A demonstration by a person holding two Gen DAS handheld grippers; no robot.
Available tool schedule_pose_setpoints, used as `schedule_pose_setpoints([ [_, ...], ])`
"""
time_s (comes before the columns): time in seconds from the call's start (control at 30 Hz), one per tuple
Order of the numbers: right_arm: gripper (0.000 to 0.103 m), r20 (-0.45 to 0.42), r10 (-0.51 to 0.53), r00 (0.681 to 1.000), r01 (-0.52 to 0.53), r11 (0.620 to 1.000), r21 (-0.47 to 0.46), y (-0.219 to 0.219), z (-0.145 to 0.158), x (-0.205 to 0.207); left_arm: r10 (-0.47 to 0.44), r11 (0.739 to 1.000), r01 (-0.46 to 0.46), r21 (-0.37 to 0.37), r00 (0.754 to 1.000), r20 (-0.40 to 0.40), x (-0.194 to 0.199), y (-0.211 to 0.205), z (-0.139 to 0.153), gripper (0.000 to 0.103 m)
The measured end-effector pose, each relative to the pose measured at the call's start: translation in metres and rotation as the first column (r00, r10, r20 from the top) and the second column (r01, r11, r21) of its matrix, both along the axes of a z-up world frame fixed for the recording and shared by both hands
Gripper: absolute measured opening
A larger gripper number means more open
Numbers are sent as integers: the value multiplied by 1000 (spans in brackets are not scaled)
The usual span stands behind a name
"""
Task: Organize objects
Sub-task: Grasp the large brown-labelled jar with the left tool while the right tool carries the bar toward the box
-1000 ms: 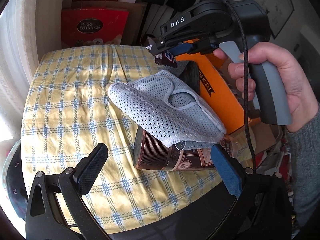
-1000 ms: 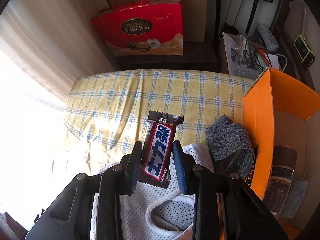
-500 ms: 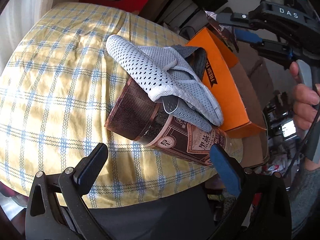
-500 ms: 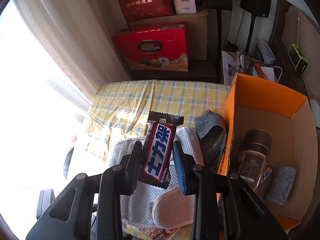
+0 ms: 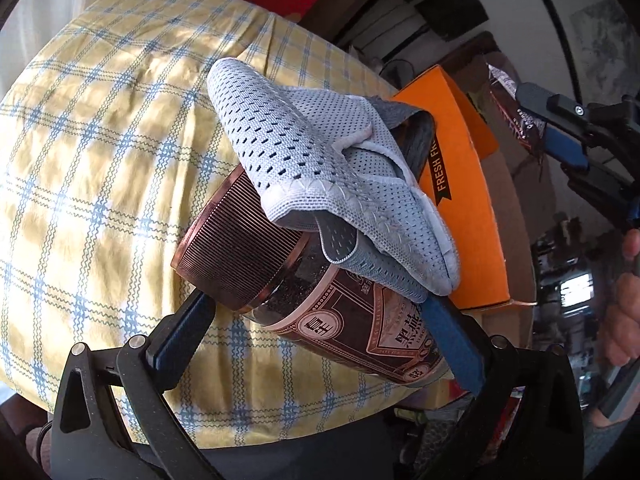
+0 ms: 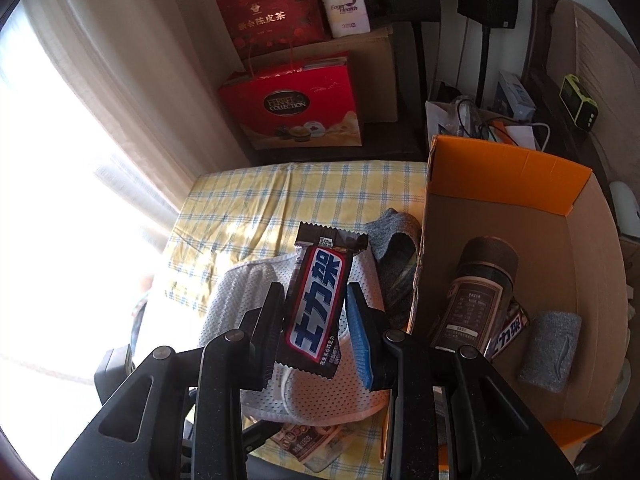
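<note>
My left gripper point(image 5: 320, 332) is shut on a brown jar with a copper lid point(image 5: 320, 300) lying on the checked tablecloth point(image 5: 100, 160). A light grey mesh slipper point(image 5: 320, 168) lies on top of the jar. My right gripper point(image 6: 316, 316) is shut on a brown candy bar point(image 6: 318, 304) and holds it above the table next to the orange cardboard box point(image 6: 500, 168). The box holds another jar point(image 6: 476, 296), a second candy bar point(image 6: 508, 332) and a grey cloth point(image 6: 552, 344). The right gripper also shows in the left wrist view point(image 5: 536, 120), over the box point(image 5: 464, 184).
A dark grey slipper point(image 6: 396, 248) lies between the mesh slipper point(image 6: 312, 380) and the box wall. Red gift bags point(image 6: 296, 108) and a carton stand behind the table. A curtain and bright window are on the left.
My left gripper has moved forward and shut on the jar. My right gripper has risen and moved toward the box with the candy bar.
</note>
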State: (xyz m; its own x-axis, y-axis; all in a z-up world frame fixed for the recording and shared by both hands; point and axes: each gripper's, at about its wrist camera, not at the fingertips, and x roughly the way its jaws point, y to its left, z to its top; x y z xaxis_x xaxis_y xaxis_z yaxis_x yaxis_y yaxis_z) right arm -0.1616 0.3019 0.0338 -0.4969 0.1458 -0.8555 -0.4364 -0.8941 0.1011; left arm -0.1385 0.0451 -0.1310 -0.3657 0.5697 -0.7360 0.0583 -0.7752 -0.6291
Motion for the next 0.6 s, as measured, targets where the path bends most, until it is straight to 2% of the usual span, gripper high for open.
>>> schedule_pose_setpoints([
  [0.07,31,-2,1,1000,-1,1000,-5,1,-2,2,20,999,-21,25,1000,22,-3,2,-4,103],
  [0.37,31,-2,1,1000,-1,1000,0,2,-5,10,82,993,-83,-89,997,-15,-9,20,-1,103],
  [0.47,31,-13,-3,1000,3,1000,-3,4,-1,15,70,987,-75,-143,997,-42,-12,28,-2,103],
  [0.6,31,-23,-8,1000,8,1000,1,6,7,25,26,988,-34,-151,998,-56,-12,27,-3,101],
])
